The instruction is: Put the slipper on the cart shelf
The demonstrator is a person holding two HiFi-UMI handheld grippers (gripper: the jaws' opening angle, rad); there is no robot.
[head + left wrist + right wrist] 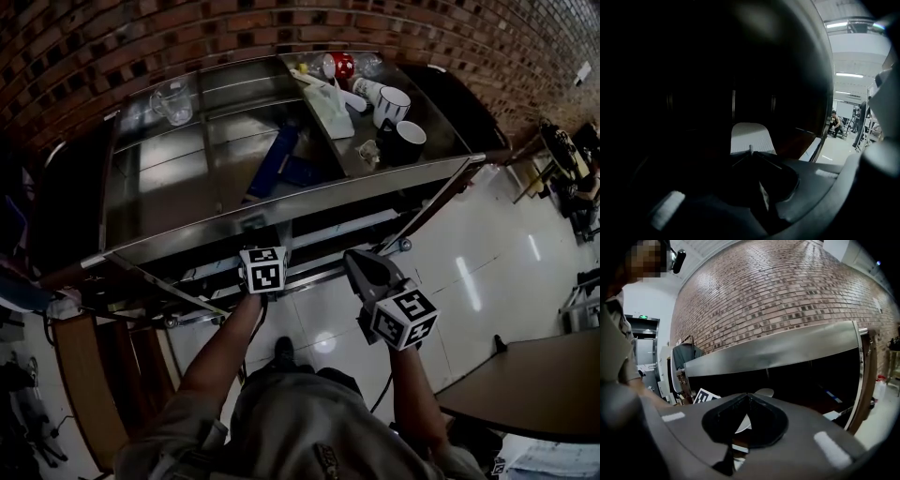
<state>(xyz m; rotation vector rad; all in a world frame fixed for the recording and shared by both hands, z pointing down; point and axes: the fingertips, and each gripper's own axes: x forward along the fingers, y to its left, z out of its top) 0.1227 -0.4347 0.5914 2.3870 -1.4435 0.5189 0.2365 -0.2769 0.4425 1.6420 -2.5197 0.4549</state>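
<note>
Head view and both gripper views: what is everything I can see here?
stainless-steel cart: one, silver, by brick wall
clear glass mug: one, clear, cart top left
white ceramic mug: one, white, cart top right
black ceramic mug: one, black, beside it
rectangular box: one, pale green, cart top middle
textured slipper: one, white, dark cart shelf
left gripper: one, grey, shut on slipper's edge
right gripper: one, grey, shut, empty
</note>
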